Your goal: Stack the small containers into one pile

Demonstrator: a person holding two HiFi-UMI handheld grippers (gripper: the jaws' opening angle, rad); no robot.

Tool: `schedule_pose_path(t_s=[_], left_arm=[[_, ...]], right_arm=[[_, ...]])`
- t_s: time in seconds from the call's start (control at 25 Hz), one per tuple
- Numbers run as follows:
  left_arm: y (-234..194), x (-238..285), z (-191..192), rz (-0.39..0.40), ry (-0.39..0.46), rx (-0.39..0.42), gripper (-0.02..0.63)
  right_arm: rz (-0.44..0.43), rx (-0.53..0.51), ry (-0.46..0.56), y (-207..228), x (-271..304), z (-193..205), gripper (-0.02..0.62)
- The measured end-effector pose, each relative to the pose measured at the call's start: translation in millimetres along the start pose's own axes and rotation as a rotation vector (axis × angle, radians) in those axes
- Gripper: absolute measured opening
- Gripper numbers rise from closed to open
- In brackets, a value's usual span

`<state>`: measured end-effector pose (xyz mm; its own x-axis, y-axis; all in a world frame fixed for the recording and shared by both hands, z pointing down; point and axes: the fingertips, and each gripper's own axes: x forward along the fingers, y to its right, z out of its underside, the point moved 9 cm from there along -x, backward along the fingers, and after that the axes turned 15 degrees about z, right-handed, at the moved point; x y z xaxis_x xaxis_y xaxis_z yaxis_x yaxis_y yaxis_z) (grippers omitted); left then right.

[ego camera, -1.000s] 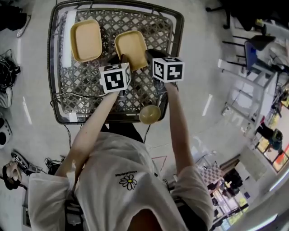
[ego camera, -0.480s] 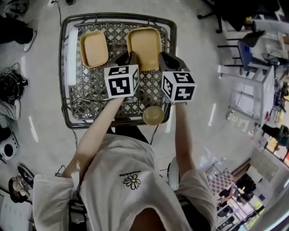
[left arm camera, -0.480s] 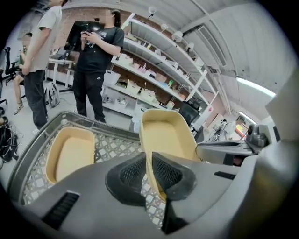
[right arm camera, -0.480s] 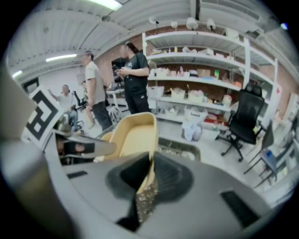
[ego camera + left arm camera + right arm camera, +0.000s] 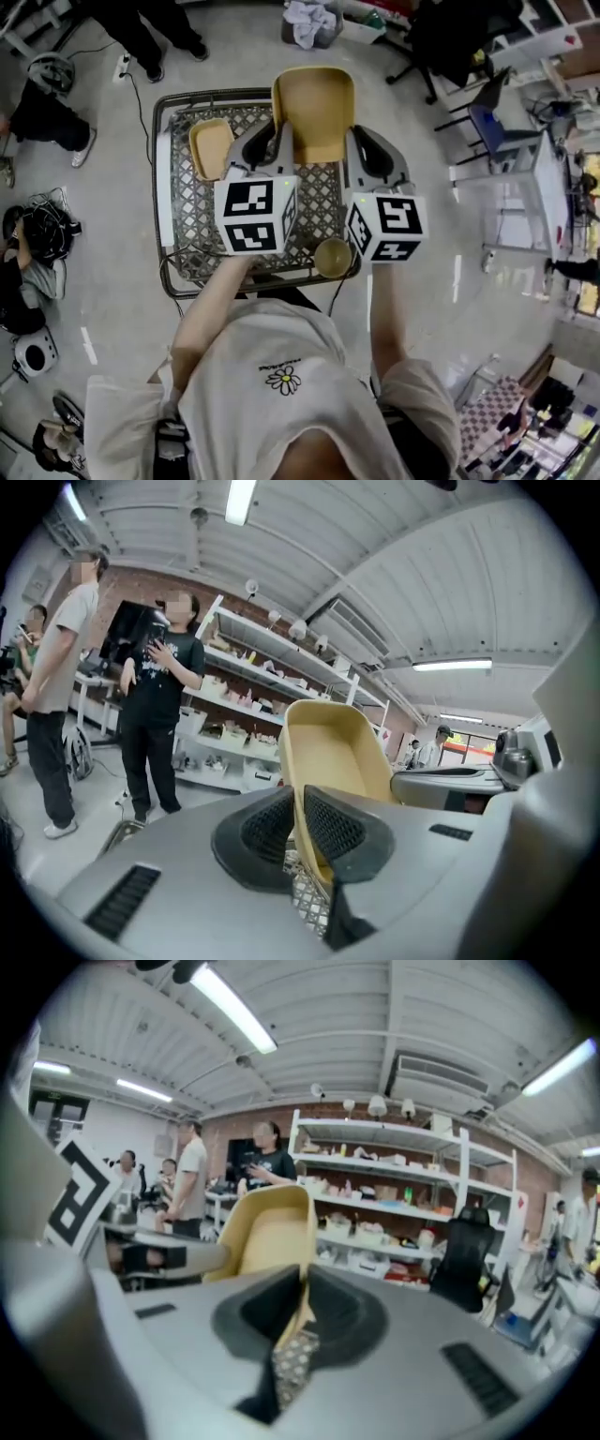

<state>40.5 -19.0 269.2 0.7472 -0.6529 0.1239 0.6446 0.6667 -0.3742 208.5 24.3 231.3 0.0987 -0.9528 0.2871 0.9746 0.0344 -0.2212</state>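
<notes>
Tan container [image 5: 314, 112], held above the mesh tabletop [image 5: 192, 225], side rims clamped in the just-closed jaws of my left gripper [image 5: 298, 810] and right gripper [image 5: 302, 1307]; keep level, nest into twin [image 5: 211, 148] at nine o'clock.

Mesh table [image 5: 192, 225], wall shelves [image 5: 403, 1190]

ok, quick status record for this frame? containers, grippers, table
held container: tan rectangular tub, in the air above the mesh table
left gripper: fingers have just been closing, clamped on the tub's left wall
right gripper: fingers have just been closing, clamped on its right wall
on table: smaller tan tub at far left; round bowl at near edge
stack: not yet made
</notes>
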Motion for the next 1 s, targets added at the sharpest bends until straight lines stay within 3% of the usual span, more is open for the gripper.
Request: schedule_pose_path(t_s=[0.24,0.72,1.0], left_arm=[[20,-27,-38,-0.004,0.086,0.119,0.052],[25,-47,-61,-0.062,0.103,0.17,0.052],[-36,-46,-78,-0.167,-0.056,0.184,0.052]], right_arm=[[0.026,0.012,0.107,-5,-30,-31,0.049],[-0.012,0.034,0.149,-13,-39,-52,0.049],[-0.14,0.111,0.007,-56,18,-54,0.049]])
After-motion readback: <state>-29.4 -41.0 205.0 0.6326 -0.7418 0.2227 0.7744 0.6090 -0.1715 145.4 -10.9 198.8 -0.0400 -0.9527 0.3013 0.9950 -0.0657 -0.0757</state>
